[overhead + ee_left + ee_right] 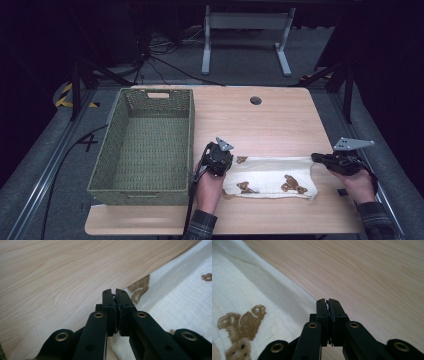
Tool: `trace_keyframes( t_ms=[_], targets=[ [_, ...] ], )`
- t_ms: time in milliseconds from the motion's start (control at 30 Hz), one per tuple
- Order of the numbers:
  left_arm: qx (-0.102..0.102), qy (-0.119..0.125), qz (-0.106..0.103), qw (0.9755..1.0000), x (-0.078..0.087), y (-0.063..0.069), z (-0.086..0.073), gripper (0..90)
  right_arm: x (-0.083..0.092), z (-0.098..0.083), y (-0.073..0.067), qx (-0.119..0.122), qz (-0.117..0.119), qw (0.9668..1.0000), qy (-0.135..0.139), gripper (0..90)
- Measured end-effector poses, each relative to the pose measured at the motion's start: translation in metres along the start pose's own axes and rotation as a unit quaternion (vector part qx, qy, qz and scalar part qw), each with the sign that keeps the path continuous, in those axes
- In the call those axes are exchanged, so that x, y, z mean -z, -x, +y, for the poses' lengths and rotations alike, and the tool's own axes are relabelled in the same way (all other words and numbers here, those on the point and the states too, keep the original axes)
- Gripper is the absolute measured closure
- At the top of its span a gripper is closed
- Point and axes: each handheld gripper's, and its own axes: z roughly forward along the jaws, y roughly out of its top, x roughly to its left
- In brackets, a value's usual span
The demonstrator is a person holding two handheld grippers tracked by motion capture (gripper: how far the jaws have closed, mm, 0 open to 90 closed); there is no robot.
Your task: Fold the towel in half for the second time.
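Your left gripper [223, 161] sits at seven o'clock, jaws pressed together; your right gripper [320, 158] at four o'clock, jaws likewise closed.

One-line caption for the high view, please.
Two shut tools, left and right, sit at the ends of a folded cloth beside a basket.
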Motion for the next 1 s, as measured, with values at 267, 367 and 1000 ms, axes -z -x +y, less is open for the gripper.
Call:
trace_keyframes(
  t_ms=[267, 367, 1000],
  targets=[
    [0.000, 0.004, -0.006, 1.0000, 0.010, 0.006, -0.011, 86.7, 0.015, -0.006, -0.014, 0.013, 0.010, 0.9999, 0.005, 87.6],
    [-0.002, 0.002, -0.005, 1.0000, 0.011, 0.009, -0.015, 86.7, 0.019, -0.007, -0.019, 0.018, 0.010, 0.9998, 0.004, 87.6],
    [-0.020, 0.006, 0.003, 0.9998, 0.036, 0.031, -0.039, 86.7, 0.040, -0.027, -0.046, 0.036, 0.040, 0.9985, 0.009, 87.6]
  ],
)
